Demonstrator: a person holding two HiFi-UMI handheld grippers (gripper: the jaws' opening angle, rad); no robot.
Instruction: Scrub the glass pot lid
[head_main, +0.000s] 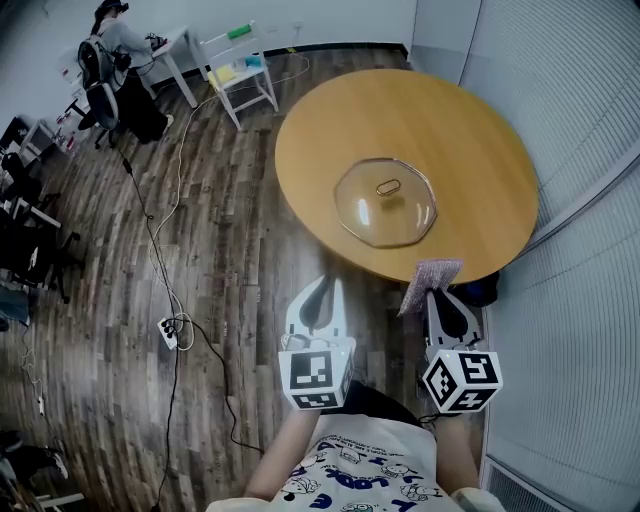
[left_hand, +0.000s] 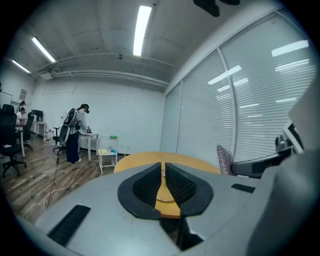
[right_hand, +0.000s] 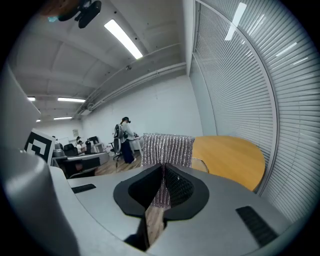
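Note:
The glass pot lid lies flat near the front of the round wooden table, its metal handle facing up. Both grippers hover short of the table's near edge, apart from the lid. My left gripper has its jaws together with nothing between them. My right gripper is shut on a silvery mesh scrub pad, which sticks up past the fingertips. The left gripper view also shows the scrub pad off to its right.
A wall of white blinds runs close along the table's right side. A white cart stands beyond the table on the wood floor. A power strip and cables trail at the left. A person sits at a far desk.

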